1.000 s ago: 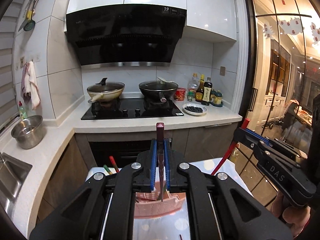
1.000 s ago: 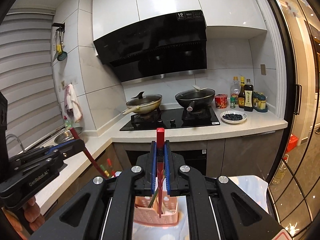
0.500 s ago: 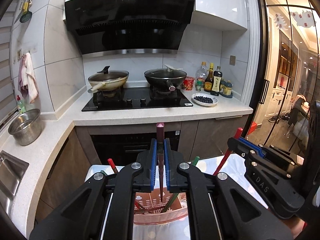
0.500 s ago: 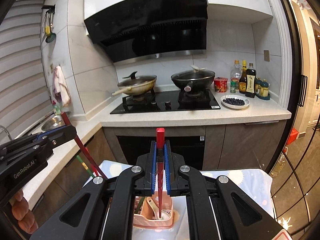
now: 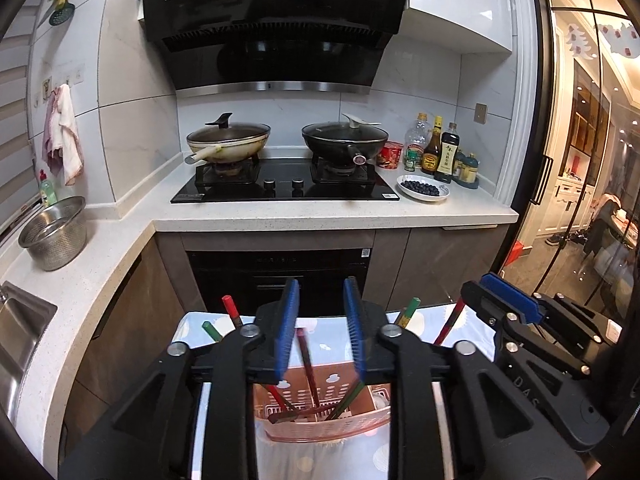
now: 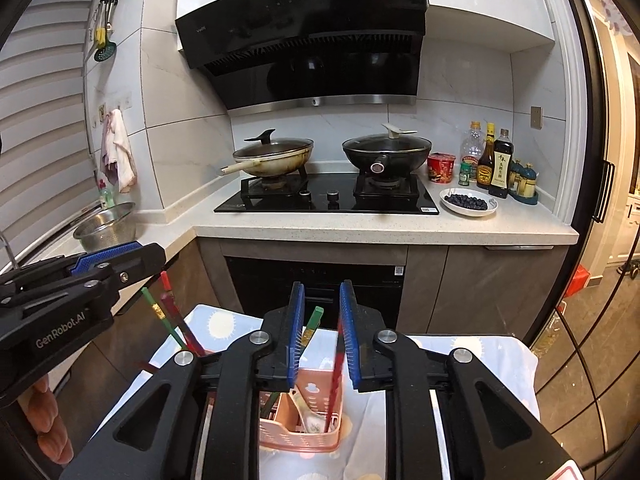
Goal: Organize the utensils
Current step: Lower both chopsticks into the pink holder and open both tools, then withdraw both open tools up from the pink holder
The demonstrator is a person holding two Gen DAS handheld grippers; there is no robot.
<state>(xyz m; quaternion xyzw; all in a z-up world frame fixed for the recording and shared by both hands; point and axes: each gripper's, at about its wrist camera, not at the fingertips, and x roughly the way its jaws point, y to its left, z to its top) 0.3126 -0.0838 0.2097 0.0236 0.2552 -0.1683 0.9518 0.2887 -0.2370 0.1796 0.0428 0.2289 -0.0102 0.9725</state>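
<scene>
A pink slotted basket (image 5: 320, 426) (image 6: 300, 436) stands on a cloth-covered table (image 5: 336, 336), holding several red and green chopsticks and a white spoon (image 6: 308, 414). Above it my left gripper (image 5: 320, 330) has its jaws opening. A dark red chopstick (image 5: 306, 360) stands loose in the gap, its tip in the basket, touching neither pad. My right gripper (image 6: 322, 330) is also opening. A red chopstick (image 6: 337, 360) leans close by its right pad with its tip in the basket, and the left pad is clear of it. Each gripper shows at the edge of the other's view.
Behind the table is a counter with a gas hob (image 5: 286, 188), two lidded woks, sauce bottles (image 5: 440, 152) and a plate of dark berries (image 5: 424, 190). A steel colander (image 5: 54, 234) and a sink sit at the left. A glass door (image 5: 580, 160) is at the right.
Both grippers have sunk toward the basket. Their jaws, which were shut on a chopstick each, have parted, and both chopsticks now stand loose in the basket.
</scene>
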